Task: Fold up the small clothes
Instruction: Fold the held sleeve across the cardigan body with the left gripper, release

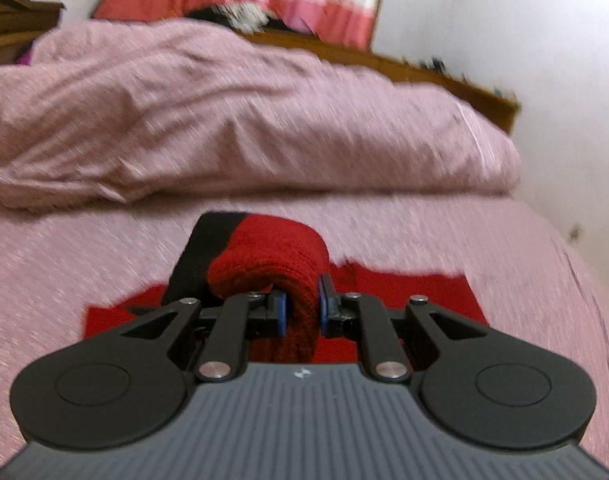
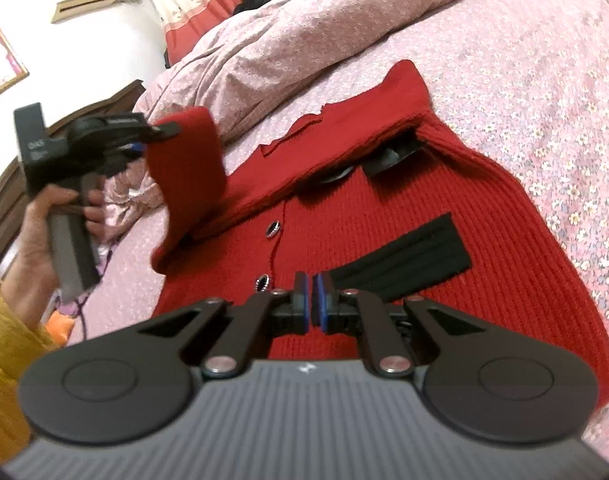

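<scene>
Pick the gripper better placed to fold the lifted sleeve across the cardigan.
Left. The left gripper is already shut on the sleeve, raised off the red cardigan. The right gripper is shut and empty over its front.

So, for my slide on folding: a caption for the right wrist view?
Left gripper lifts a sleeve of the red cardigan while the shut right gripper hovers empty.

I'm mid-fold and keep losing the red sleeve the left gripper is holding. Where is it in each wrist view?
Left wrist view: the red sleeve is at centre, bunched up and pinched in the jaws of the left gripper.
Right wrist view: at left of centre, lifted off the bed and hanging from that gripper.
Shared landmark: the crumpled pink quilt lies behind the red cardigan in both.
</scene>
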